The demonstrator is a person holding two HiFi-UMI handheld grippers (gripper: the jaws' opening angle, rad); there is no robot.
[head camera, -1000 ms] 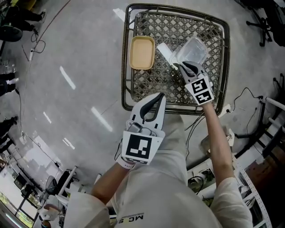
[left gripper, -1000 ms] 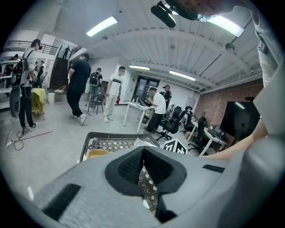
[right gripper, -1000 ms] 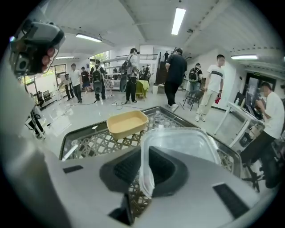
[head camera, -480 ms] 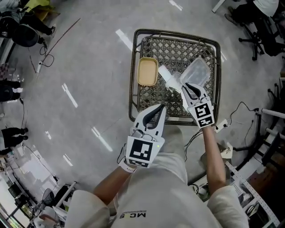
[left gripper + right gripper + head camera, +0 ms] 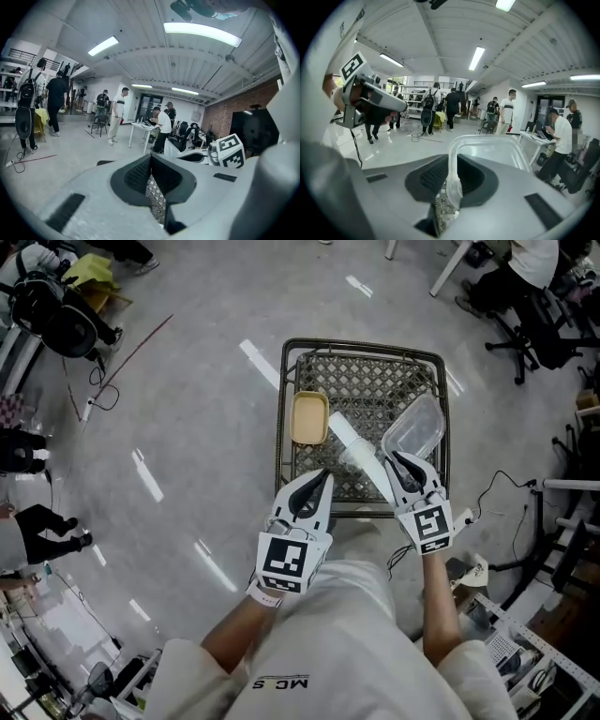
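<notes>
1. Right gripper point(image 5: 401, 463): its jaws are pinched tight on the thin rim of a clear tub point(image 5: 414, 427), at one short end. The right gripper view shows the rim squeezed between the pads point(image 5: 451, 187), with the tub reaching out ahead.
2. Gripping at the edge probably suits the tub, since the rim is its only thin part. Held this way it hangs free over the right side of the basket point(image 5: 284, 409).
3. Left gripper point(image 5: 322, 476): its jaws are closed together with nothing in them. Only basket mesh shows through the gap behind the pads in the left gripper view. It hangs over the basket's near rim, probably kept close as a spare hand.
4. In the basket a yellow tray point(image 5: 309, 418) lies at the left and a white strip point(image 5: 354, 446) lies slantwise beside it. Both are apart from the tub.
5. Writing: the shirt point(image 5: 281, 682) shows the letters "MC" and "S", with the rest unclear. Each marker cube point(image 5: 431, 524) carries black-and-white squares and no words.
</notes>
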